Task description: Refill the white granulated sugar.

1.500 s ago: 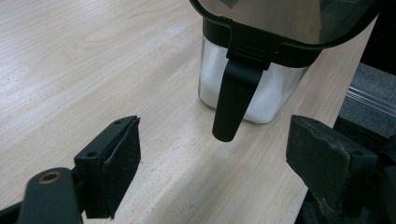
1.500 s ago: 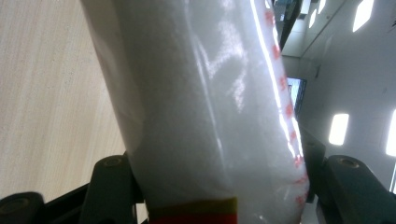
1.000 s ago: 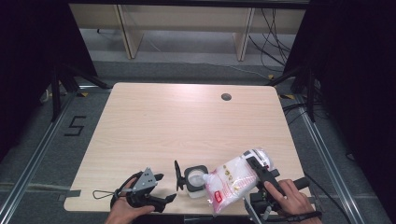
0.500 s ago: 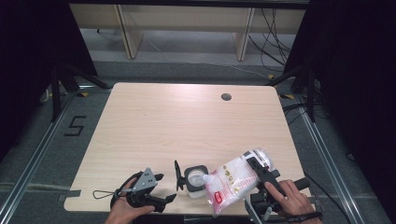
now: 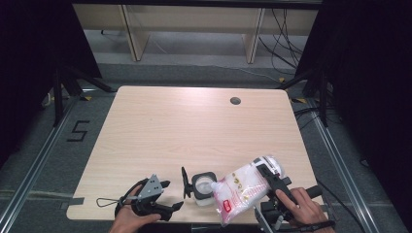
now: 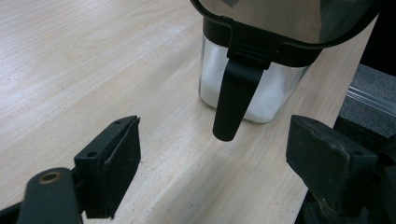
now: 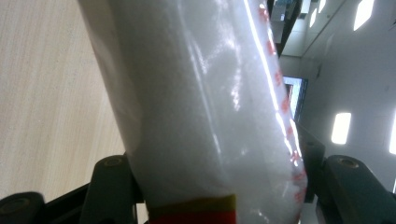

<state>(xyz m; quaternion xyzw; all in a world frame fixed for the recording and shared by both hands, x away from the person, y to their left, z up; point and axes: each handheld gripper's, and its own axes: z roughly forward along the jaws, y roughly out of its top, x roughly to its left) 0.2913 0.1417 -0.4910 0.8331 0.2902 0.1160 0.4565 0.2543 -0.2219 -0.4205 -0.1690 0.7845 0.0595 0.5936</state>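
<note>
Right gripper (image 5: 266, 179) clamped on the plastic bag of white granules (image 5: 241, 191), jaws pressing both its sides, bag tilted with its corner down over the open glass jar (image 5: 204, 186). Left gripper (image 6: 224, 168) spread wide and empty, just left of the jar, hinged lid (image 5: 185, 180) standing open. Jar at the table's (image 5: 194, 131) near edge, partly filled. Pouring step, probably; next likely more tilt, corner kept over the jar's mouth

White bag (image 5: 241, 191) with red print; black-lidded clear jar (image 5: 203, 187).
</note>
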